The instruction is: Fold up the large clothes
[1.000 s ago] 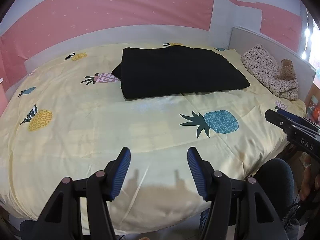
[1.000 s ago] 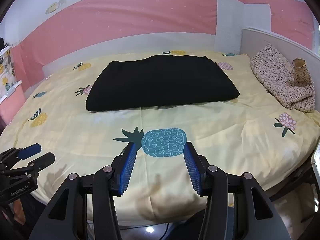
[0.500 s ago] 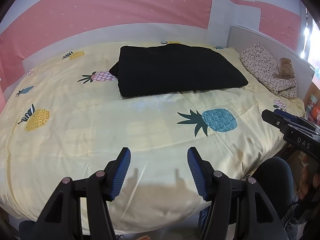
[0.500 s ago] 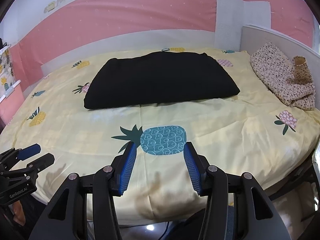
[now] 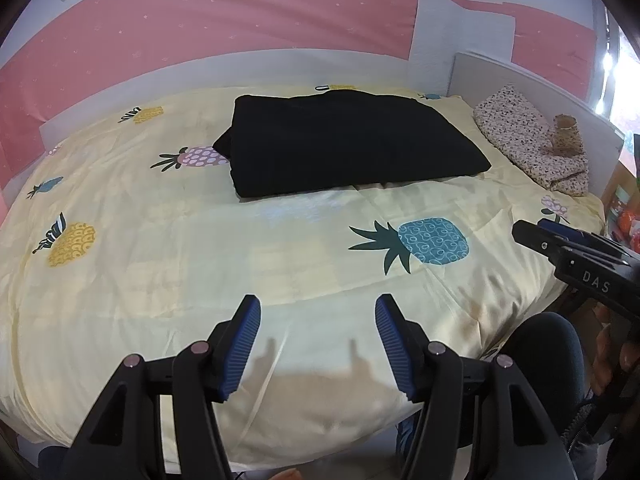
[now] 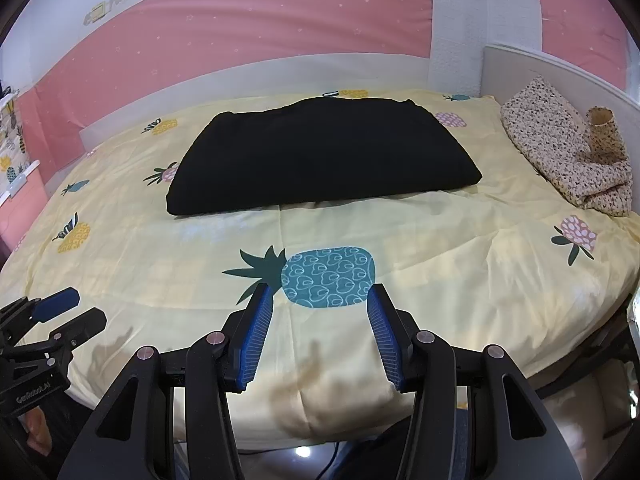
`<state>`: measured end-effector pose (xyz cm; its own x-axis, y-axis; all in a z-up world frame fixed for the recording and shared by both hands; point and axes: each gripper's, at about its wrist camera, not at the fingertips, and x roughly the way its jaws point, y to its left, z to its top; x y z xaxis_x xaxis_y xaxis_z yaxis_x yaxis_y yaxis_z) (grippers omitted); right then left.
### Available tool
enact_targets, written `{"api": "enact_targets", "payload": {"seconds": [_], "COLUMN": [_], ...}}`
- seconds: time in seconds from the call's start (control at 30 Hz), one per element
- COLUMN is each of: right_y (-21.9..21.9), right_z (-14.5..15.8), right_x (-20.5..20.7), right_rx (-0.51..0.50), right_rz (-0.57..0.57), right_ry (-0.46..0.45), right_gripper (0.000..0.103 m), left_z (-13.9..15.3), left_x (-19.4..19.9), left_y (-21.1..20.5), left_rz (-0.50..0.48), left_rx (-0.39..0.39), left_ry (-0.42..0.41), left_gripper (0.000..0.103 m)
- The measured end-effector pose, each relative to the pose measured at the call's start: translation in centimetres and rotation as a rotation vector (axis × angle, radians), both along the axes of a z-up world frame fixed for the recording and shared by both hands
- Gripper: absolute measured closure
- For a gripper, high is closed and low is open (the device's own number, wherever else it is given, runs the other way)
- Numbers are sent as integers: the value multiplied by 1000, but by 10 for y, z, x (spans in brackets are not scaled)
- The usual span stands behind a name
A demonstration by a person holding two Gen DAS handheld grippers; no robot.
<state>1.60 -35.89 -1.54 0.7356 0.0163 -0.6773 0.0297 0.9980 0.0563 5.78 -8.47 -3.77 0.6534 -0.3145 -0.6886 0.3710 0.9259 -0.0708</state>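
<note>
grippers at near bed edge: left gripper [image 5: 318,312] and right gripper [image 6: 320,300] both spread wide, holding nothing, hovering above yellow pineapple sheet [image 5: 160,248]. black garment [image 6: 320,152] lies farther back mid-bed as a compact rectangle, untouched. judgement: folding looks finished or nearly so.

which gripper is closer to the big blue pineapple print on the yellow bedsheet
Right. The right gripper hovers just short of the blue pineapple print; the left gripper sits farther back and to its left.
</note>
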Motion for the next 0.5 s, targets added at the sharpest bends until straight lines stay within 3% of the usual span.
{"api": "enact_targets", "payload": {"seconds": [0.5], "right_y": [2], "right_z": [-3], "right_x": [2], "right_rx": [-2], "right_rz": [-4], "right_ry": [15], "right_gripper": [53], "left_z": [-2], "left_x": [-1], "left_y": [-3], "left_rz": [-5], "left_rx": [9], "left_ry": [8], "left_gripper": [39]}}
